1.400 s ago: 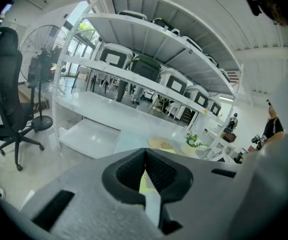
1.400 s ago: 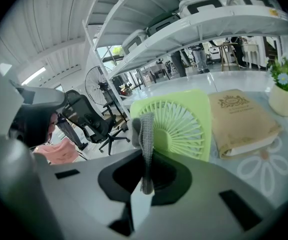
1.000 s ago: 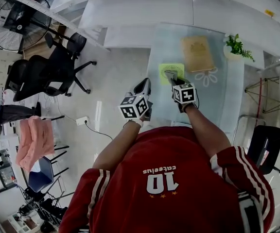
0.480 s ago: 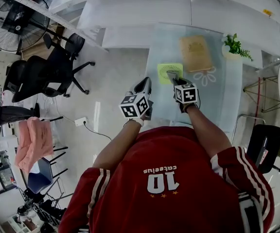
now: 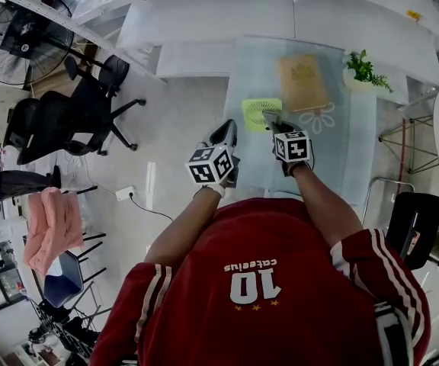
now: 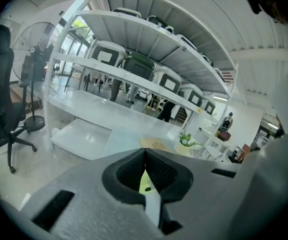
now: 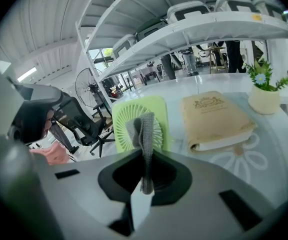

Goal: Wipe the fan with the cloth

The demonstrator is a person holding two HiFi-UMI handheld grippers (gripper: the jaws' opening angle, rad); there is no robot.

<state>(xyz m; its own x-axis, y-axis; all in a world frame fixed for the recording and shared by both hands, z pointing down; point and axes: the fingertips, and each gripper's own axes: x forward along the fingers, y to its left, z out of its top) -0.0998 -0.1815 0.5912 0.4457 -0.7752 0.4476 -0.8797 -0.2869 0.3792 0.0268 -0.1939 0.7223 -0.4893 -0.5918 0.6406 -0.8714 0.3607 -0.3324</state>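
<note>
Grey cloth (image 7: 143,129) clamped in the right gripper (image 7: 145,159), held up in front of the green fan (image 7: 120,126).

The fan lies flat, grille up, toward the left side of the glass table (image 5: 357,151), with a tan book (image 7: 216,119) just beside it on the right and a small potted plant (image 7: 264,91) beyond the book. The right gripper's jaws are squeezed on the cloth's lower end. The strip stands up out of them across the grille, though I cannot tell whether it touches the fan. The left gripper (image 6: 144,176) has its jaws pressed together with nothing between them, and it hangs near the table's left edge, beside the right one and short of the fan.
</note>
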